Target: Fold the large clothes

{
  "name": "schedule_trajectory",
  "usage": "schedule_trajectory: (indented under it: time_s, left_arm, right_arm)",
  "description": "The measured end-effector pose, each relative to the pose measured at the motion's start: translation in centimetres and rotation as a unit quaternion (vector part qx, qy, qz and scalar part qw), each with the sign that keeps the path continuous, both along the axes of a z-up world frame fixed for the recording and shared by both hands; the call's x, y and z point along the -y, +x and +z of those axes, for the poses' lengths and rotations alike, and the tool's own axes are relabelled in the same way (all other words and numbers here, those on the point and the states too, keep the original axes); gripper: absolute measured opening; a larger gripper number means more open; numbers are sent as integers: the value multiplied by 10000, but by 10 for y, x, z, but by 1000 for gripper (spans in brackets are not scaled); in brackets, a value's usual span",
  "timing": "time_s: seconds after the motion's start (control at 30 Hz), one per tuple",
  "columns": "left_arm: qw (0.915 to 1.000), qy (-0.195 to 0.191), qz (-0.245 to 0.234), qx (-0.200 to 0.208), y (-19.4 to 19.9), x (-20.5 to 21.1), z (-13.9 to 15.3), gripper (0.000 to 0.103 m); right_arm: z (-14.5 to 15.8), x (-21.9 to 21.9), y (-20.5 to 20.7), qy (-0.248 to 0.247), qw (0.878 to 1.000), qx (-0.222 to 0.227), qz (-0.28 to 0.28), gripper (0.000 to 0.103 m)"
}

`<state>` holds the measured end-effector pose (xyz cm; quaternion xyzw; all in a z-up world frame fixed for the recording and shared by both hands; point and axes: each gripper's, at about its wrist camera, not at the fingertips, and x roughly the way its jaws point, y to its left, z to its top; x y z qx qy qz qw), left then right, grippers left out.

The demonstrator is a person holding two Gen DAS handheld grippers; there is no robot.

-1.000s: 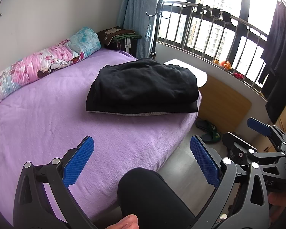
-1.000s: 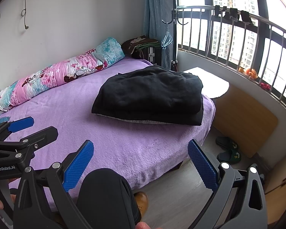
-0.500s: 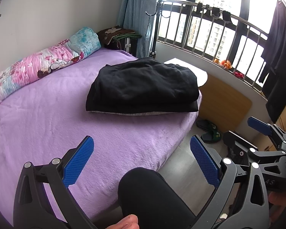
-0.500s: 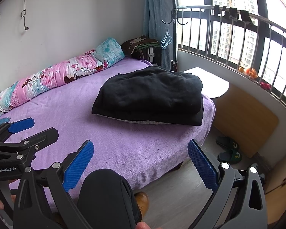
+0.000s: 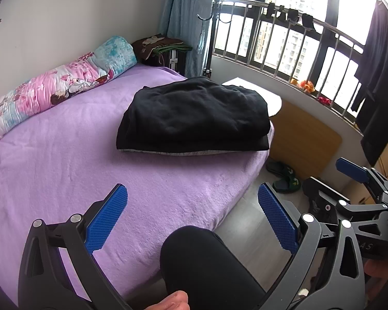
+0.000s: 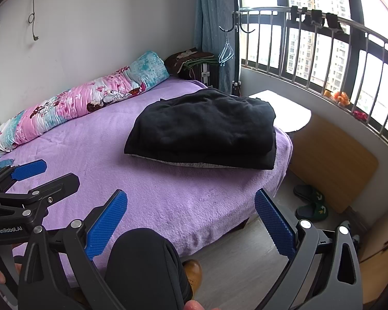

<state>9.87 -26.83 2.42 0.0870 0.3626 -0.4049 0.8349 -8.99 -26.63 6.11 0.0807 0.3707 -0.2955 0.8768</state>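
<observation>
A large black garment [image 5: 194, 118] lies folded in a thick rectangle on the purple bed [image 5: 51, 155], near the bed's far right corner; it also shows in the right wrist view [image 6: 204, 134]. My left gripper [image 5: 191, 214] is open and empty, held back from the bed's near edge above a black-clad knee. My right gripper [image 6: 191, 217] is open and empty too, well short of the garment. Each gripper shows at the edge of the other's view.
A pink floral rolled quilt [image 6: 77, 108] lies along the wall side of the bed. A wooden board [image 6: 333, 160] leans under the railed window. Green slippers [image 6: 310, 201] lie on the floor by the bed. A white table [image 5: 258, 98] stands behind the garment.
</observation>
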Motion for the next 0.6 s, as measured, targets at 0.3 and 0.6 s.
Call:
schedule_trajectory:
  time_s: [0.3, 0.6]
  left_arm:
    - [10000, -2, -5, 1, 0, 0, 1, 97]
    - [10000, 8, -12, -13, 1, -2, 0, 97]
  right_arm:
    - [0, 0, 0, -7, 10000, 2, -3, 97]
    - [-1, 0, -1, 9, 10000, 0, -10, 97]
